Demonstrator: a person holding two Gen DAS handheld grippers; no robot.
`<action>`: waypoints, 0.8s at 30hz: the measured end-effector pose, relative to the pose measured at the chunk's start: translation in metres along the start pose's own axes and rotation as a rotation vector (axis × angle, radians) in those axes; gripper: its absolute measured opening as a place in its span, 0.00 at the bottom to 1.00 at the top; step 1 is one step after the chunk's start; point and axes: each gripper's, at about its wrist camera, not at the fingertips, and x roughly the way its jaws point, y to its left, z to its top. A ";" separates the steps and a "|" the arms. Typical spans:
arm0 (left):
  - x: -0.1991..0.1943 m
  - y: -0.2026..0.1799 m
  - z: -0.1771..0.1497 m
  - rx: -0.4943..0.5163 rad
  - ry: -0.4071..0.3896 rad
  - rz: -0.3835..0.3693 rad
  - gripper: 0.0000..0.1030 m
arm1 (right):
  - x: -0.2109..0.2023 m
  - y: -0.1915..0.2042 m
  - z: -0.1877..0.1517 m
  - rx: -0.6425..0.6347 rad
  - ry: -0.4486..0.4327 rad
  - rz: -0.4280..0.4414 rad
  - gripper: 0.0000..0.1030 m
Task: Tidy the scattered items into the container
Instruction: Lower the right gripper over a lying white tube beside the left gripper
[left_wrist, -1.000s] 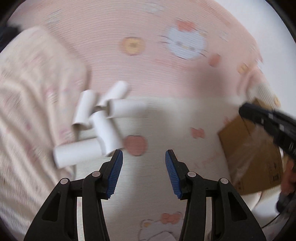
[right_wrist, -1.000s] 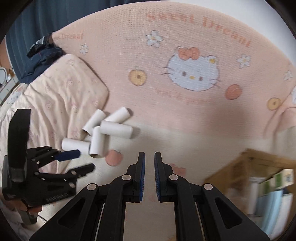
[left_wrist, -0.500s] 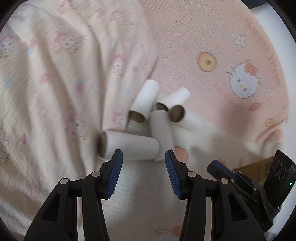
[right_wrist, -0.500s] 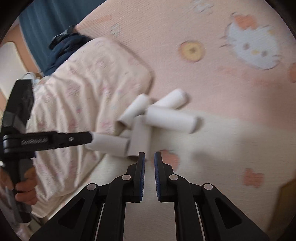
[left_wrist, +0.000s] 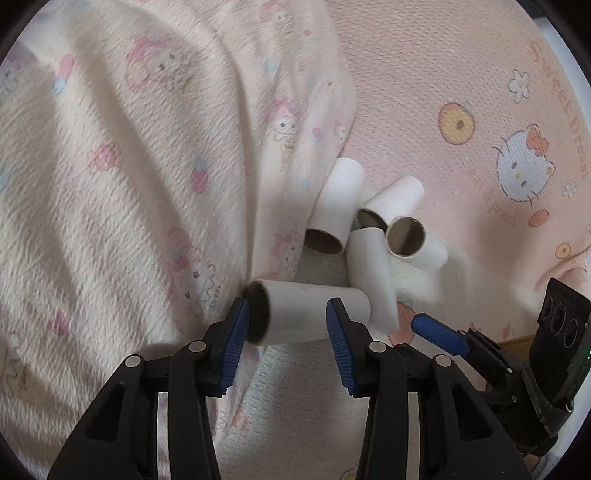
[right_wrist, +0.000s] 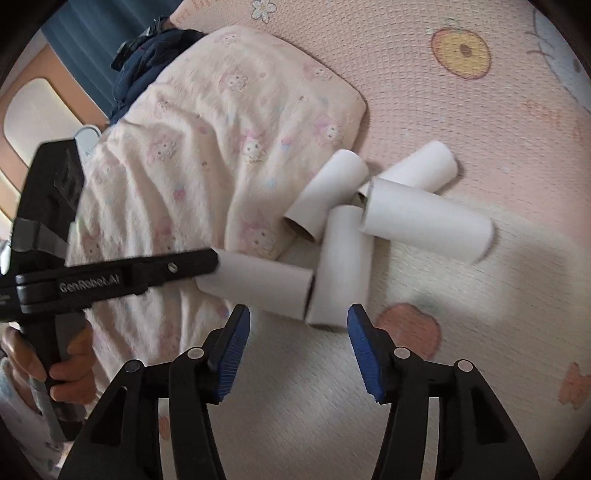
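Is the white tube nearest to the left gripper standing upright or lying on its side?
Lying on its side. The nearest tube rests lengthwise on the bedding, its open end facing sideways, between the open jaws of the left gripper.

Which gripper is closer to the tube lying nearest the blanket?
Left. The left gripper straddles that tube, jaws just closing; the right gripper, just opened, sits short of it.

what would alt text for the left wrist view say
Five white cardboard tubes lie in a loose pile on a pink cartoon-print bedspread, beside a rumpled pale pink blanket. The left tongs, blue-padded and black, straddle the nearest tube with the jaws just closing; the right tongs enter at lower right.
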 end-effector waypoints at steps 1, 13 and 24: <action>0.002 0.001 0.001 -0.003 -0.002 -0.003 0.46 | 0.003 0.000 0.002 0.002 -0.001 0.004 0.51; 0.015 0.003 -0.002 -0.031 0.039 -0.068 0.32 | 0.025 -0.009 0.012 0.063 0.008 0.117 0.51; 0.005 -0.004 -0.003 0.003 0.052 -0.106 0.20 | 0.038 0.006 0.020 -0.006 0.097 0.091 0.48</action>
